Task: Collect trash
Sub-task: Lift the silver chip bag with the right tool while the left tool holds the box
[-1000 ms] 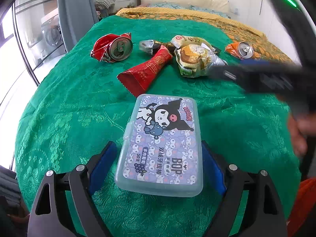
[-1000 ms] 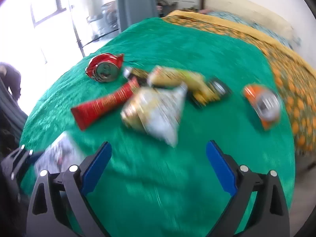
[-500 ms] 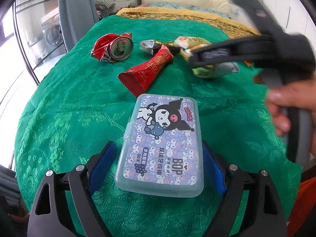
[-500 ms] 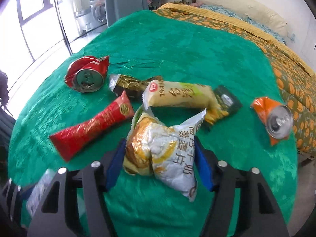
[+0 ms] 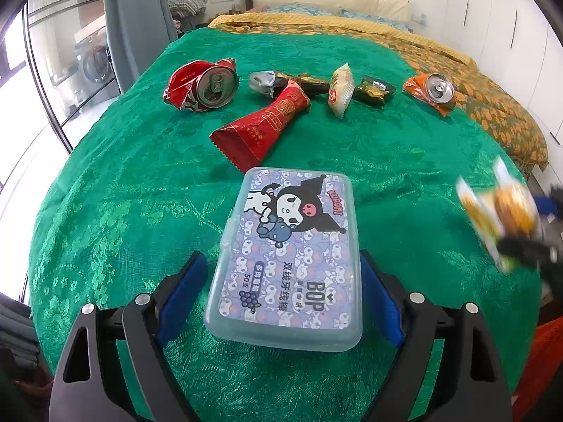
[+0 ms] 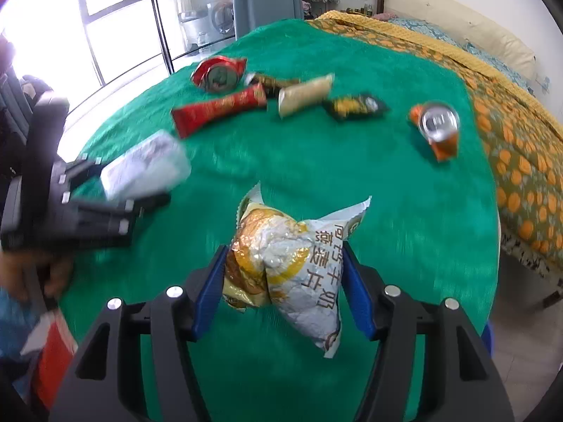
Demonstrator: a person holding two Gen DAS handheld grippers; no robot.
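Right hand-held gripper (image 6: 283, 277) clamped on crinkled gold-and-silver foil snack bag (image 6: 288, 256); left hand-held gripper (image 5: 283, 281) gripping translucent rectangular plastic cartoon-print box (image 5: 288, 256) above green bed (image 5: 123, 183).

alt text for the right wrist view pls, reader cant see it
The right gripper holds a crinkled gold and silver snack bag between its blue jaws, above a green bedspread. Farther off lie a red wrapper, two crushed cans and other wrappers; at left, blurred, the left gripper holds a plastic box.
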